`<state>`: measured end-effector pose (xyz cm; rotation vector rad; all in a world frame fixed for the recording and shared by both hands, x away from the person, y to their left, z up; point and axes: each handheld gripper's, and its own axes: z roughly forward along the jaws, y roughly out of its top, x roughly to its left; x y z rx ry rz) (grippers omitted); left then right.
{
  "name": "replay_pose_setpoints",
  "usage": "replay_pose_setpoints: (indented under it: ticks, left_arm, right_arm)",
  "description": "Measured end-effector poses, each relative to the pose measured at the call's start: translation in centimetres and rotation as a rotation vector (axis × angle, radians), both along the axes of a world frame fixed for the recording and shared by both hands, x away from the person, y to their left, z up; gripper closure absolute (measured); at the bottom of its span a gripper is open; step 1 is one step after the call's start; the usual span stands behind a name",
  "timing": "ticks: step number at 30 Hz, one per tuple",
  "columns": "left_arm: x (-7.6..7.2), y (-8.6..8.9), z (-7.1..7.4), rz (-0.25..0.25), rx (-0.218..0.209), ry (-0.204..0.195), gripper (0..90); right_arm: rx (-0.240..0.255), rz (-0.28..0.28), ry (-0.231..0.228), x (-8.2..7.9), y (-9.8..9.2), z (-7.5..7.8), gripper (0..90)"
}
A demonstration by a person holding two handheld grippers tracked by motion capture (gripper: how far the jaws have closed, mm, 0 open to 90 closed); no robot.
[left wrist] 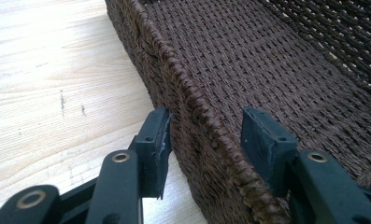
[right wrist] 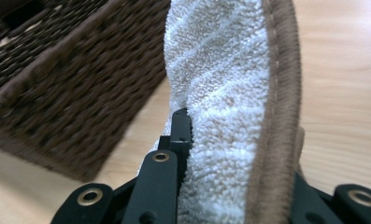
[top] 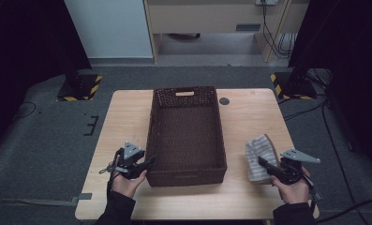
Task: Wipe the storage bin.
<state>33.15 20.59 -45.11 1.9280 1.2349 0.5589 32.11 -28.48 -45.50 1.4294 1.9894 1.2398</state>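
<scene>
two grippers are at work on one worktop (top: 127, 110), and the job in hand looks like getting the towel (top: 260, 156) into the basket (top: 186, 136).

left first. at about 8 o'clock on the worktop, the left gripper (top: 148, 162) sits at the basket's near-left corner. in the left gripper view its jaws straddle the woven rim (left wrist: 206, 126): one pad is outside and touching or very near the wall, the other stands inside, clear of the weave. so it is about half open and grips nothing, the rim just lies between the jaws. by my reading it is either letting go of the basket or steadying it loosely.

the basket fills the middle of the worktop, long side running 12 to 6 o'clock, nothing in it, a handle slot in its far wall.

right side. at about 4 o'clock the striped towel lies folded or bunched just beside the basket's right wall, apart from it. the right gripper (top: 263, 163) is clamped on the towel's near end; in the right gripper view the pale terry and its brown hem (right wrist: 279, 116) fill the space between the pads.

next move, as i judge it: lift the towel clear of the rim, carry it toward 9 o'clock over the basket, then release. the rim's height is what could snag a drooping end.
</scene>
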Motion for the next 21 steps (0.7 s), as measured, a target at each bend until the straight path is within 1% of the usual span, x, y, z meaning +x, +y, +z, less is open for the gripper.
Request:
replay_pose_setpoints:
  ticks: [1, 3, 5, 6, 9, 12, 14, 17, 18, 21]
  left_arm:
    - [0.0, 0.0, 0.0, -0.002, 0.008, 0.000, 51.4]
    - [-0.1, 0.0, 0.1, -0.004, 0.008, -0.012, 51.4]
    - [-0.1, -0.1, 0.3, -0.006, 0.005, -0.020, 51.6]
    - [-0.1, -0.1, 0.4, -0.008, -0.001, -0.029, 51.5]
    - [-0.2, -0.1, 0.8, -0.012, 0.000, -0.044, 51.3]
    - [-0.1, 0.2, 1.0, -0.006, -0.007, -0.049, 51.2]
    - [-0.1, 0.5, 1.1, 0.003, -0.014, -0.052, 51.2]
    - [0.1, 0.9, 1.1, 0.014, -0.022, -0.052, 51.4]
    - [0.1, 1.0, 1.1, 0.012, -0.029, -0.048, 51.2]
    - [0.2, 1.0, 1.1, 0.011, -0.036, -0.044, 51.1]
  right_arm:
    - [-0.006, -0.012, -0.013, -0.2, -0.4, 0.4, 78.1]
    - [-0.014, -0.037, -0.035, -0.5, -1.2, 1.1, 78.0]
    - [-0.026, -0.054, -0.034, -0.6, -1.6, 1.2, 77.8]
    - [-0.048, -0.054, -0.026, -0.5, -1.8, 1.0, 77.6]
    - [-0.115, -0.063, 0.033, 0.0, -1.7, -0.6, 76.9]
    - [-0.156, -0.071, 0.088, 0.6, -1.7, -2.3, 75.3]
    - [-0.167, -0.083, 0.098, 0.8, -1.9, -3.0, 71.3]
    - [-0.190, -0.090, 0.105, 1.2, -2.0, -4.1, 62.1]
    - [-0.191, -0.094, 0.115, 1.3, -2.1, -4.4, 58.9]
    - [-0.179, -0.107, 0.104, 1.6, -2.3, -4.9, 48.8]
